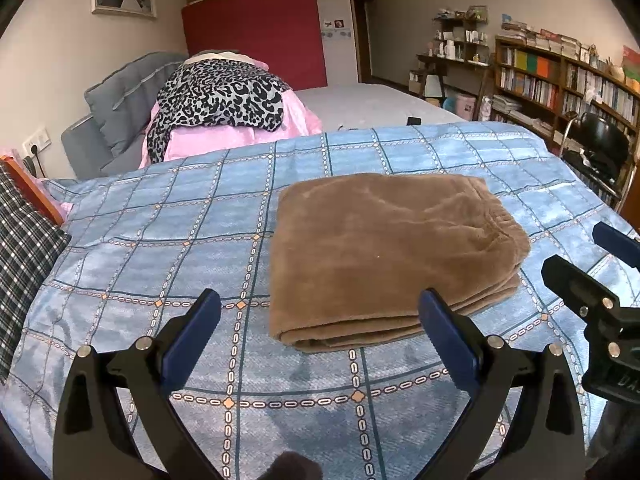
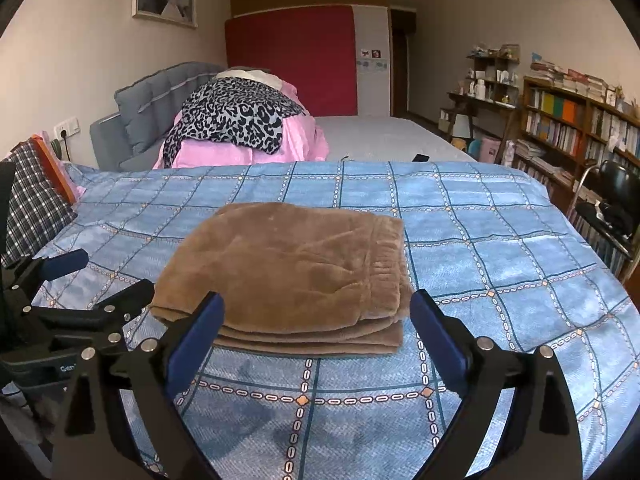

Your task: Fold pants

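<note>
Brown fleece pants (image 1: 394, 256) lie folded into a thick rectangle on the blue checked quilt (image 1: 160, 240), several layers showing at the near edge, the ribbed waistband on the right side of the stack. My left gripper (image 1: 320, 312) hangs low over the quilt, jaws spread wide, nothing between them but bedding and the near left corner of the pants; the right blue pad (image 1: 448, 332) overlaps that corner in the view, and I cannot tell whether it touches the cloth. My right gripper (image 2: 316, 316) is likewise spread wide, pointed down at the near edge of the pants; in the right wrist view the stack sits between the two pads but neither pad presses it. Each gripper shows at the edge of the other's view: the right one at the far right of the left wrist view, just beside the pants; the left one at the far left of the right wrist view, also wide apart. Beyond the quilt: a heap of pink bedding (image 1: 240, 132) with a leopard-print cloth (image 1: 224, 96) on top, a grey padded headboard (image 1: 124, 96), a red panel (image 1: 256, 36) against the far wall. A plaid cloth (image 1: 28, 256) lies at the left edge. Bookshelves (image 1: 568, 80) line the right wall, with a black chair (image 1: 600, 148) in front of them.
</note>
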Demonstrator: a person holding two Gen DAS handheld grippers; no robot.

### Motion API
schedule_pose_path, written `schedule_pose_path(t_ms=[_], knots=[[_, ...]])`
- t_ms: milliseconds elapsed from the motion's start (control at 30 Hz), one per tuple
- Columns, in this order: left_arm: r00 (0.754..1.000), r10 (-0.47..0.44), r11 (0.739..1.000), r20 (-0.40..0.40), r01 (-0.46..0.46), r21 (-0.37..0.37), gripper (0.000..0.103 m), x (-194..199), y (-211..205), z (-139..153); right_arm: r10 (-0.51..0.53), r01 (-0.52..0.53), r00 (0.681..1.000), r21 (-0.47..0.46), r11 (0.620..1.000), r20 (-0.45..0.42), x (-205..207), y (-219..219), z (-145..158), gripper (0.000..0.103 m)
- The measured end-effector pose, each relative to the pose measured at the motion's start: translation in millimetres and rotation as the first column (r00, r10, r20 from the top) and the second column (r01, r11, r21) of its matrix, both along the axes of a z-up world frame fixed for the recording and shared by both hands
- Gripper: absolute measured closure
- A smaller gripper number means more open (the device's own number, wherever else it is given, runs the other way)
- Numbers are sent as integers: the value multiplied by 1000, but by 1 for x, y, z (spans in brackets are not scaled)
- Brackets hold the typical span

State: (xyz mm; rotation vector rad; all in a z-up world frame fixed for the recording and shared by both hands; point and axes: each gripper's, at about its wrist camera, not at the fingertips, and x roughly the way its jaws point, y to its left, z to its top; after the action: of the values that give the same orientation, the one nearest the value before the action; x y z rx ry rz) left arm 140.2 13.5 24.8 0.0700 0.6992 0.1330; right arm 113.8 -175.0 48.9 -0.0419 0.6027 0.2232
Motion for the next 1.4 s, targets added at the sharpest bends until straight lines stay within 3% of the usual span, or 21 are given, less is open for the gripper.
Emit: schedule_pose_path(t_ms=[200, 767, 933, 1400], knots=[[1000, -13, 1000, -15, 12, -28, 3, 3, 1, -2, -11, 11, 1000, -13, 1000, 0, 2, 1, -3, 10], [999, 16, 1000, -45, -16, 11, 3, 12, -1, -6, -16, 16, 1000, -33, 999, -7, 3, 6, -7, 10], [998, -3, 1000, -69, 1, -18, 3, 17, 1, -7, -19, 19, 1000, -33, 999, -11, 4, 6, -8, 10], [998, 7, 1000, -69, -6, 21, 3, 21, 1, -13, -45, 44, 998, -26, 999, -51, 10, -4, -23, 10]])
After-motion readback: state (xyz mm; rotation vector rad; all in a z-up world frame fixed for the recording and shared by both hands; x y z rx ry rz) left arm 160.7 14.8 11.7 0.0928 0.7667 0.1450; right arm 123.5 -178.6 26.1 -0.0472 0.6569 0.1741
